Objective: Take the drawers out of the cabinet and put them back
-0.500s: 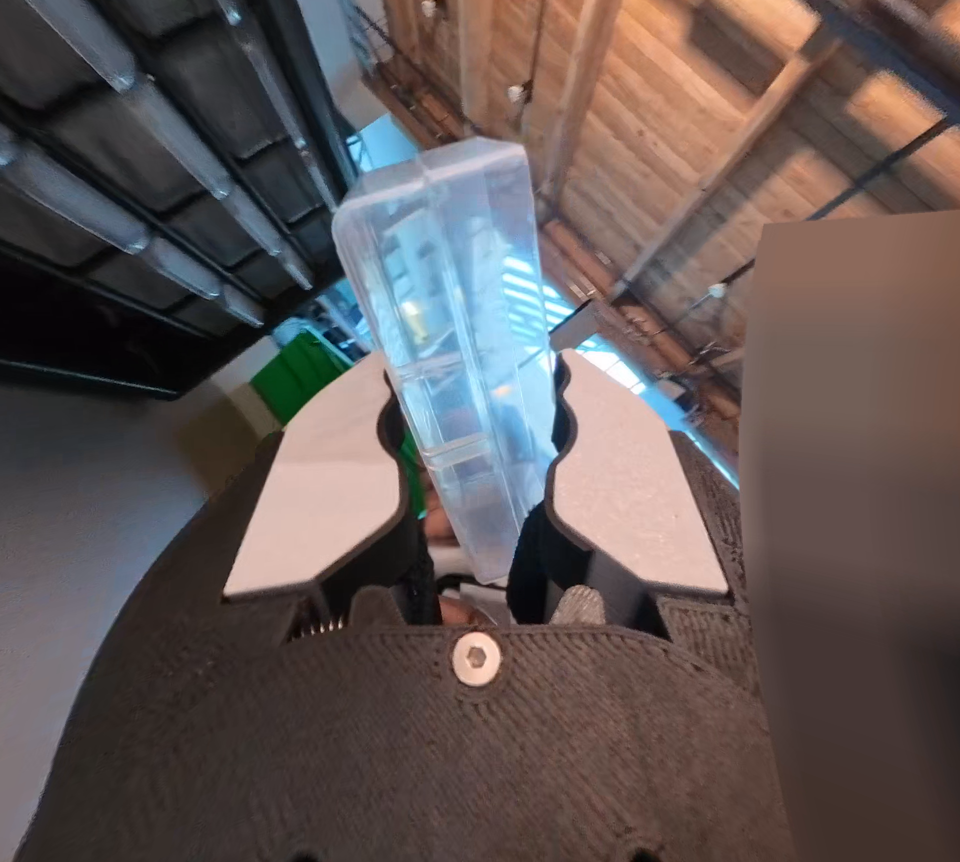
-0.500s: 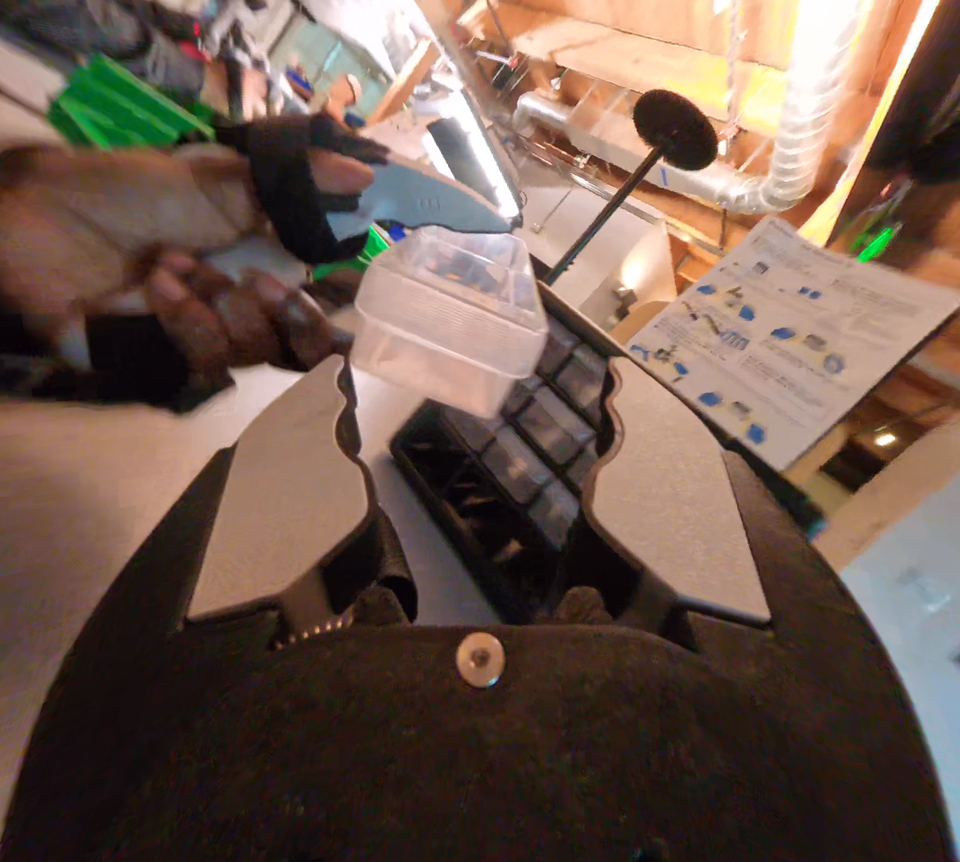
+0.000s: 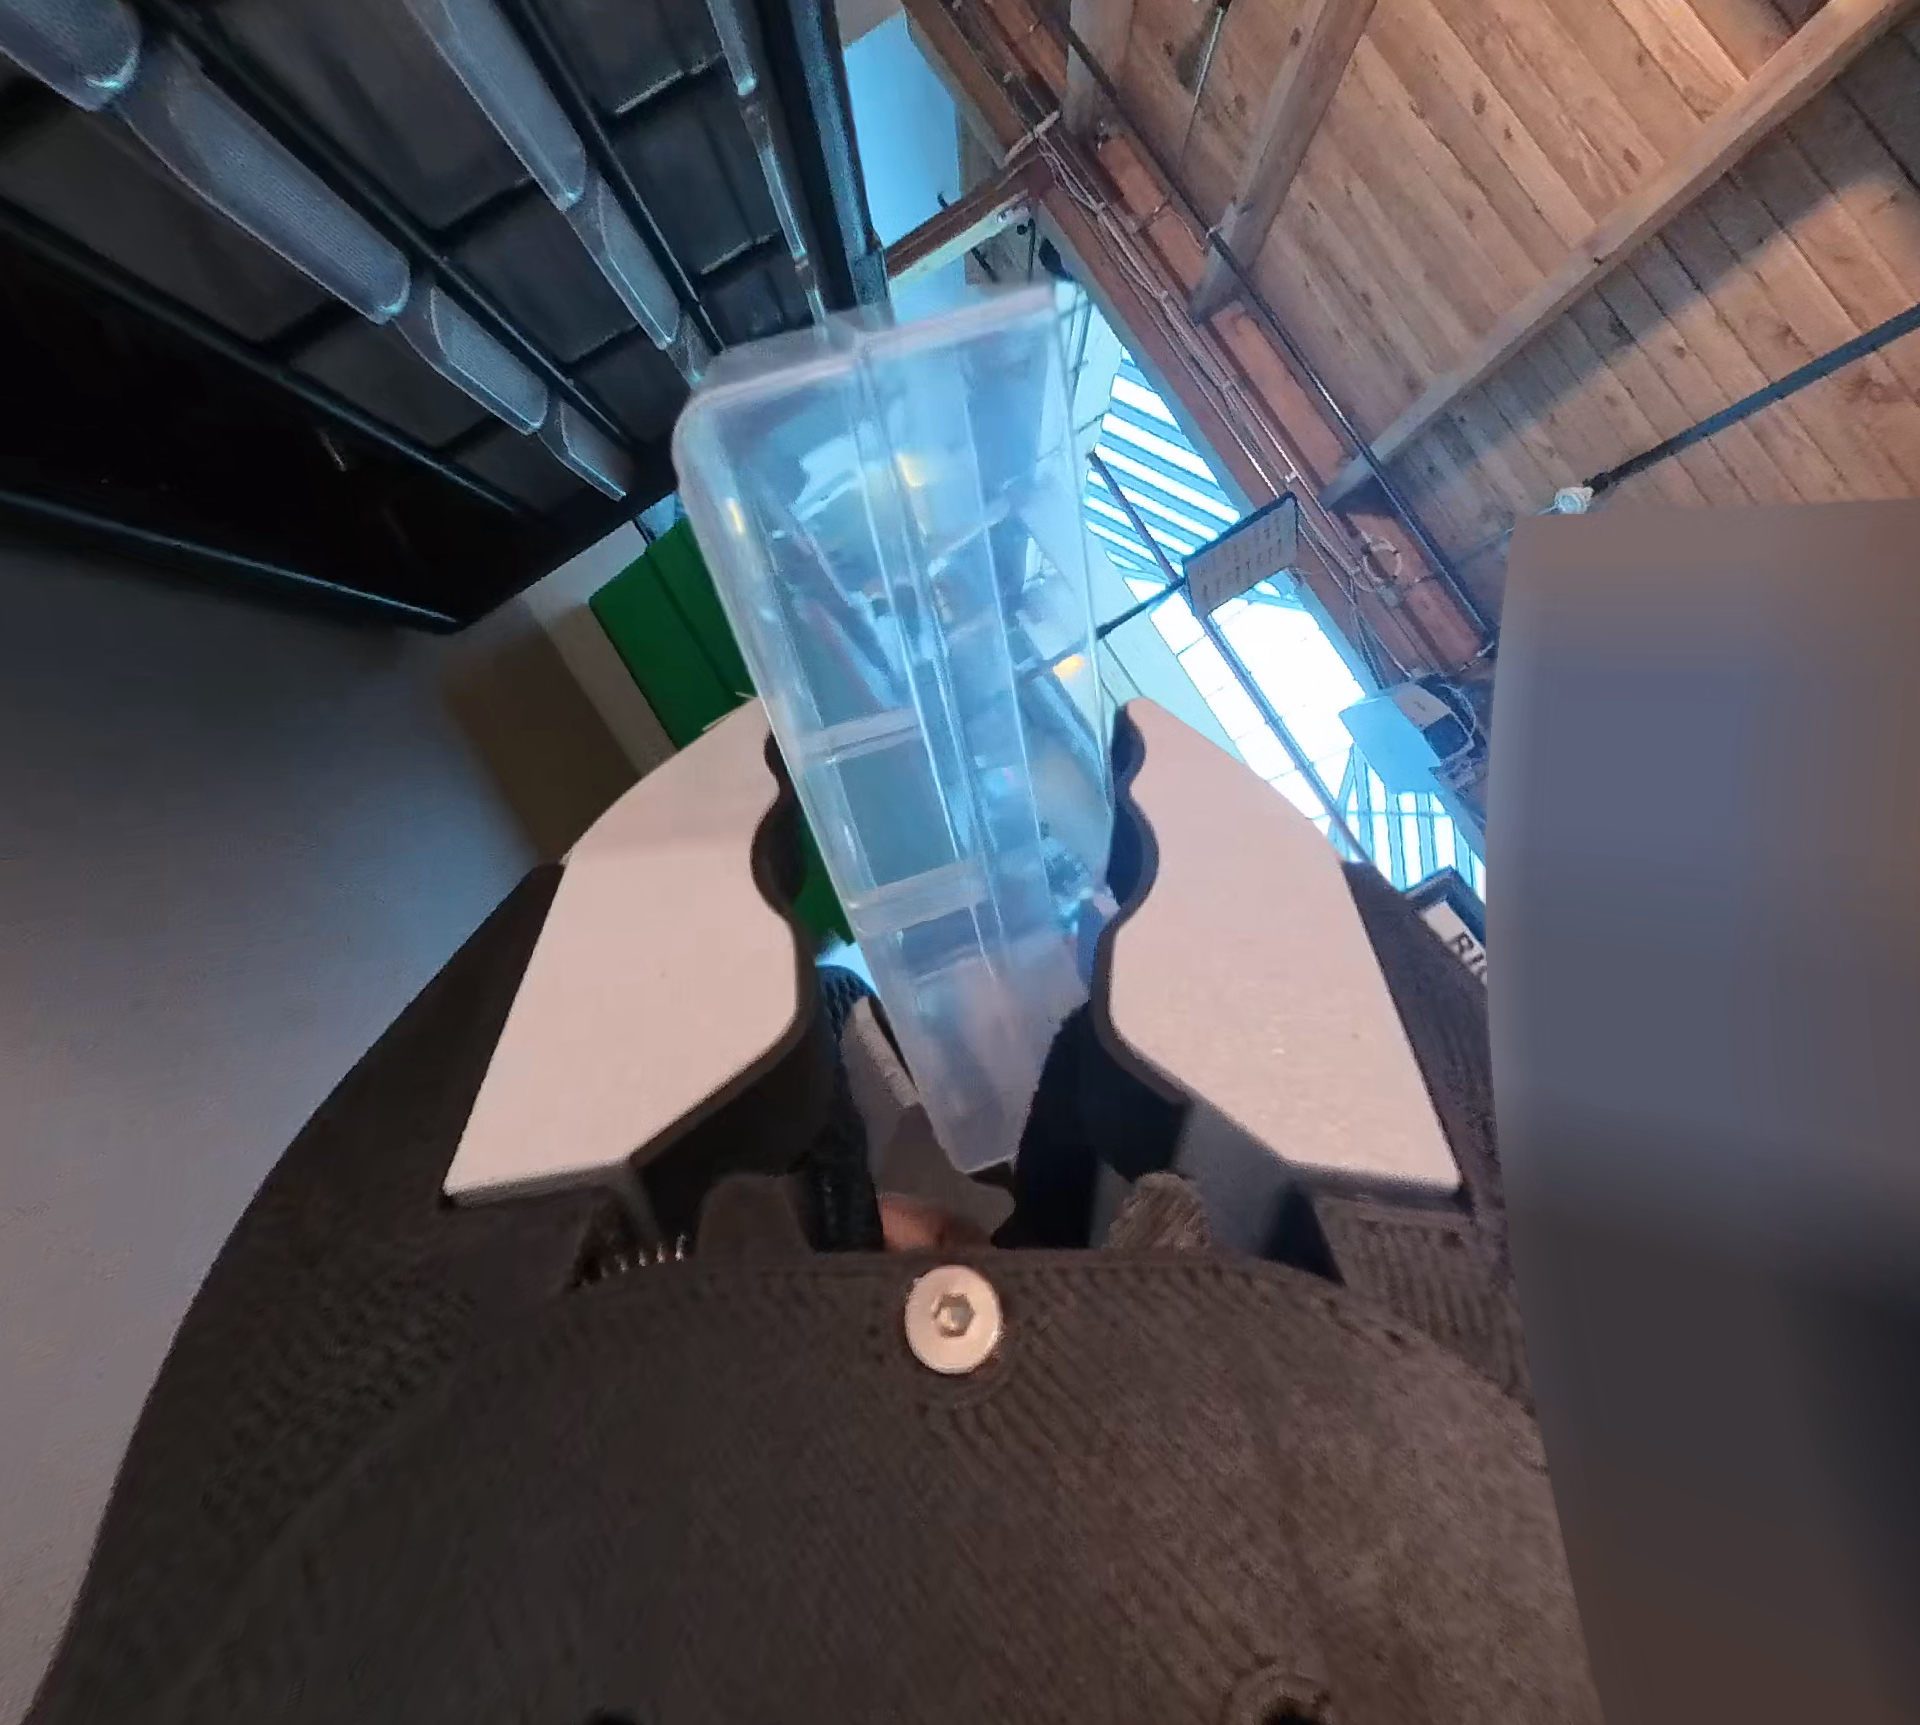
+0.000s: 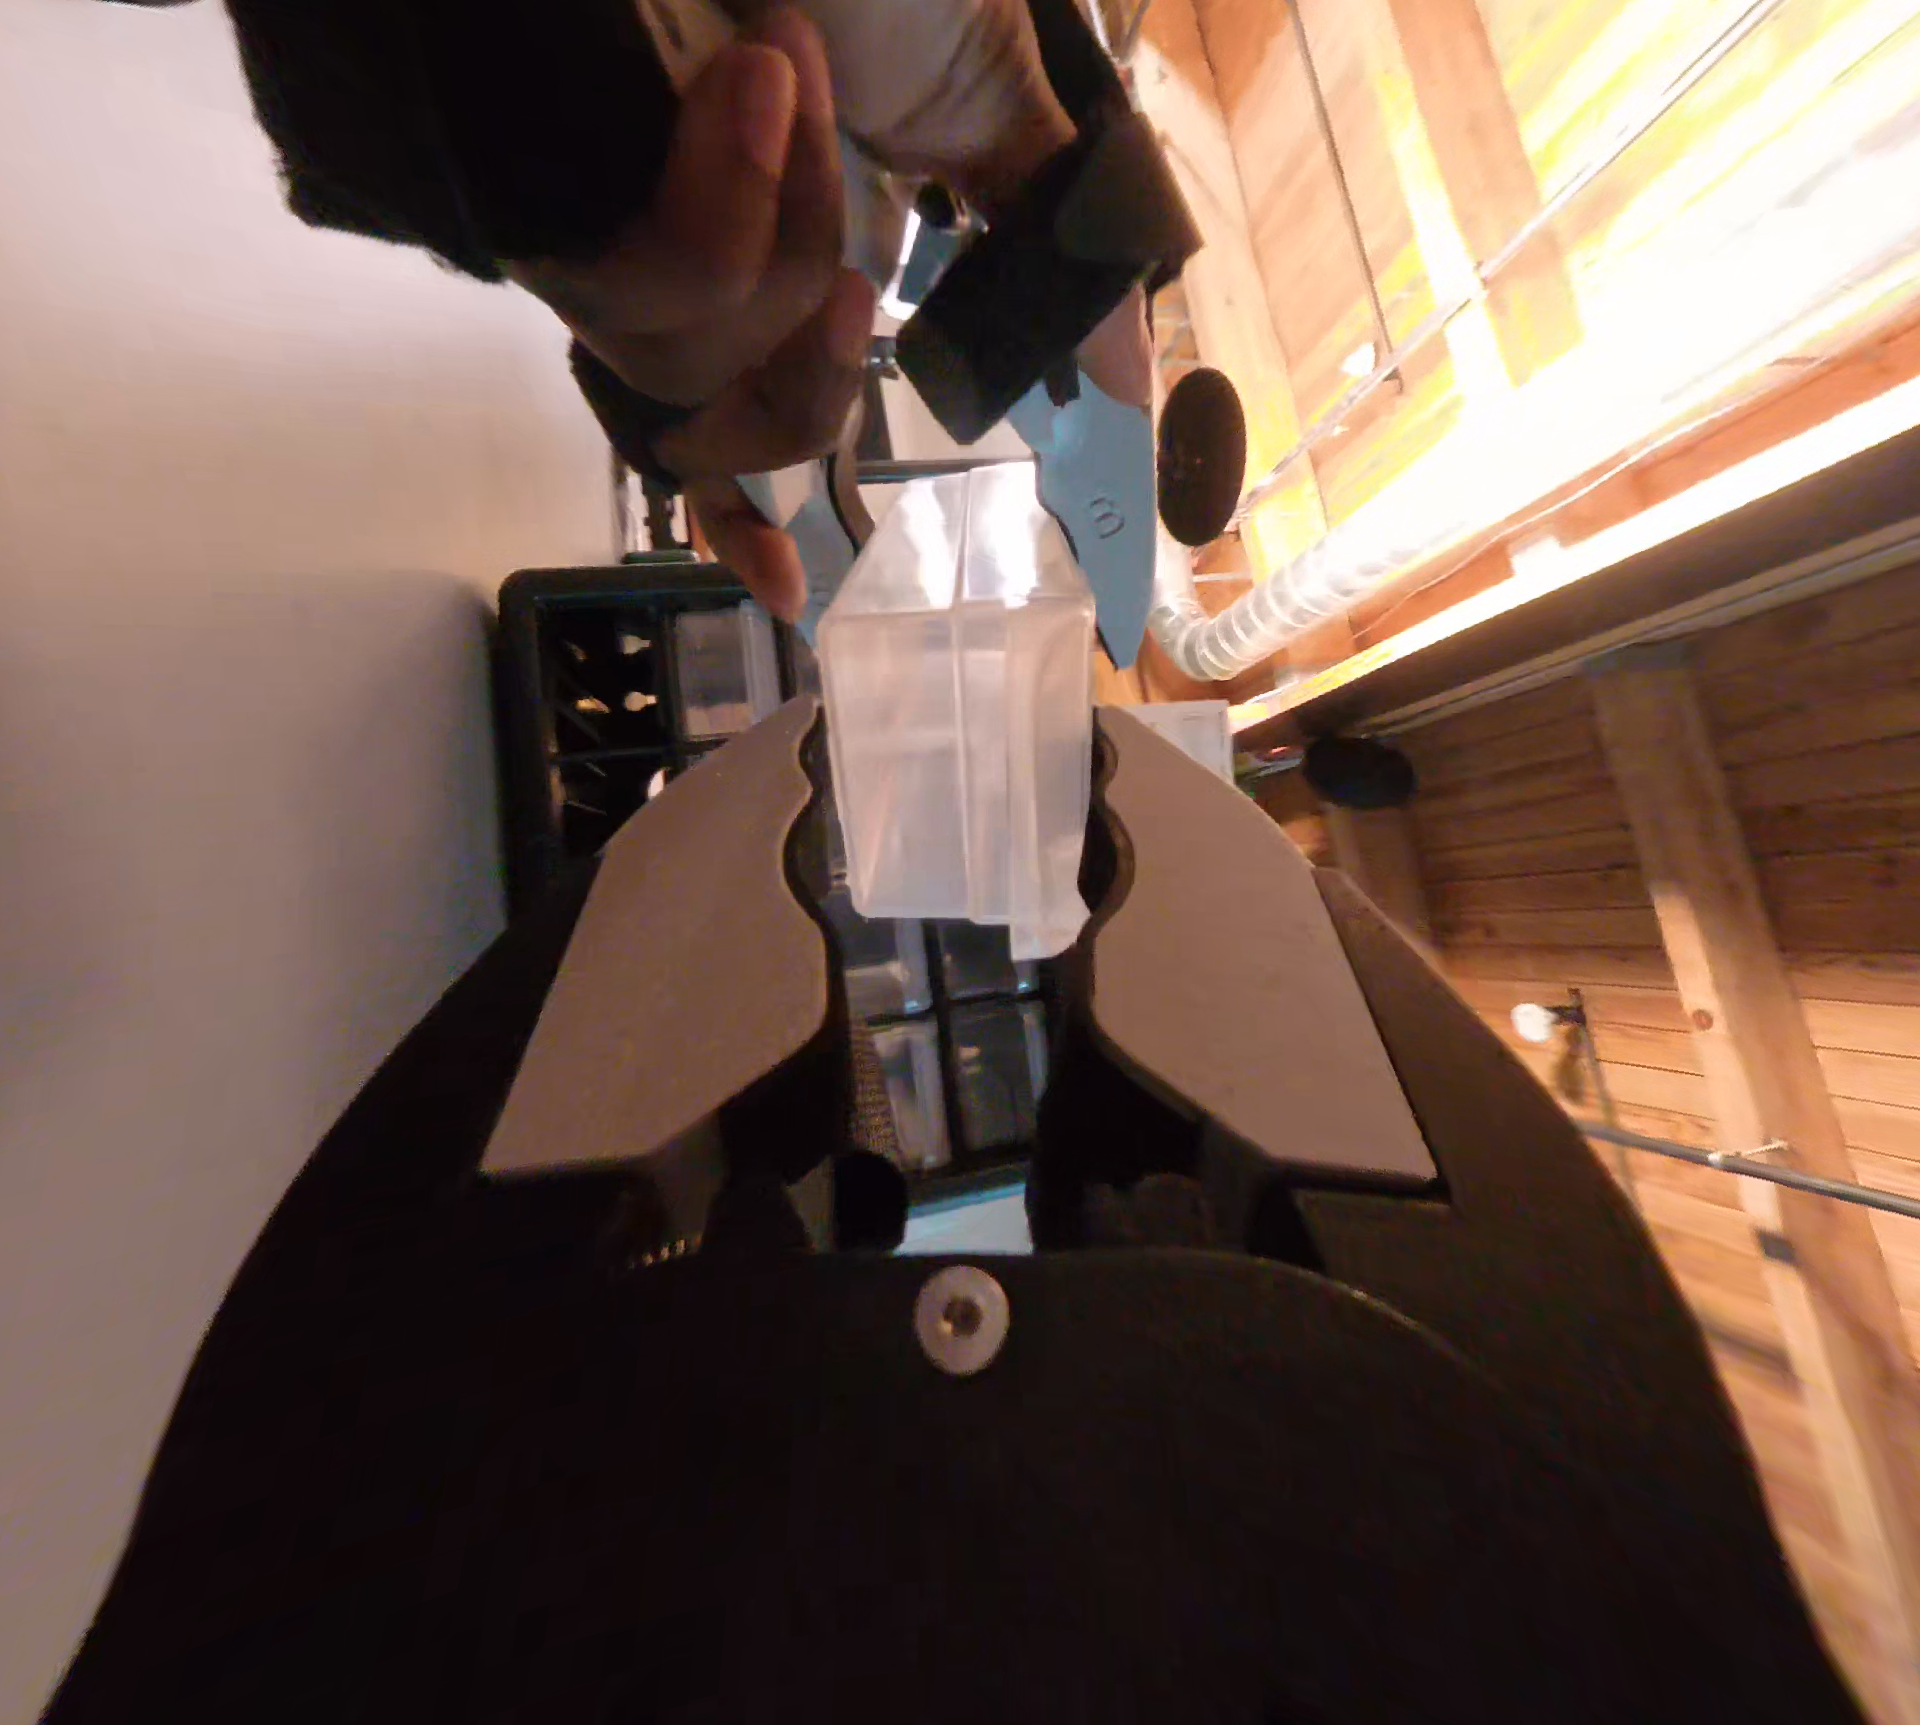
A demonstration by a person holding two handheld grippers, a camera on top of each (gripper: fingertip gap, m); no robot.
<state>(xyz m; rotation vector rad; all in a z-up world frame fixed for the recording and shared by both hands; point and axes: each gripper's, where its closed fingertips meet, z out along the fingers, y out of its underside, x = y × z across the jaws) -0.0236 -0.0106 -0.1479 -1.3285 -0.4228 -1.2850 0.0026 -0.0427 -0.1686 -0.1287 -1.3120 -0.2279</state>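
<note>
Two grippers meet on one clear plastic drawer (image 3: 914, 719), held up in the air away from the cabinet. The left gripper (image 3: 940, 844) has its fingers closed against the drawer's narrow end, one on each side, so the drawer sticks out forward from between them. In the right wrist view the same drawer (image 4: 956, 740) sits between the fingers of the right gripper (image 4: 951, 802), which press on its two sides, while the left gripper (image 4: 966, 522), with its pale blue fingers, holds the far end; a person's hand (image 4: 727, 241) is wrapped around that tool. The black cabinet (image 3: 260, 148) lies just beyond the drawer on a white table (image 4: 239, 636), with an empty slot at its left end and clear drawers filling the slots beside it. Wooden boards and beams (image 3: 1455, 117) fill the right of both views.
</note>
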